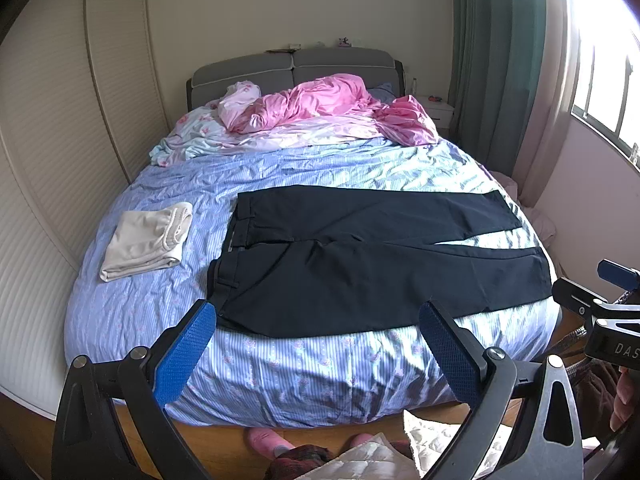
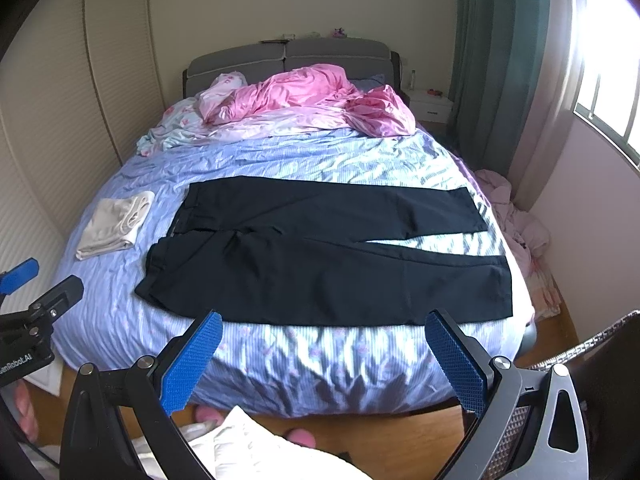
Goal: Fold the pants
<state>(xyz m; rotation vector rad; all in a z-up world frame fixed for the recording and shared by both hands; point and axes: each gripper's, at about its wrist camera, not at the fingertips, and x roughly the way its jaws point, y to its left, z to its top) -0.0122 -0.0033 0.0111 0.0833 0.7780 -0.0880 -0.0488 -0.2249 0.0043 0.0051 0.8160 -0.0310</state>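
Note:
Dark navy pants (image 1: 360, 264) lie flat and spread out on the blue striped bed sheet (image 1: 304, 168), waistband to the left, both legs running to the right. They also show in the right wrist view (image 2: 328, 256). My left gripper (image 1: 320, 320) is open and empty, held above the near bed edge, just in front of the pants' near leg. My right gripper (image 2: 324, 330) is open and empty, also in front of the near leg. Each gripper shows at the side of the other's view: the right one (image 1: 592, 300) and the left one (image 2: 36, 292).
A folded beige garment (image 1: 148, 240) lies on the sheet left of the pants. A pink duvet (image 1: 328, 104) is bunched by the grey headboard (image 1: 292, 66). A wardrobe (image 1: 60, 128) stands left; curtain (image 1: 492, 60), window and nightstand (image 1: 438, 110) right. Clothes (image 2: 516, 208) lie on the floor.

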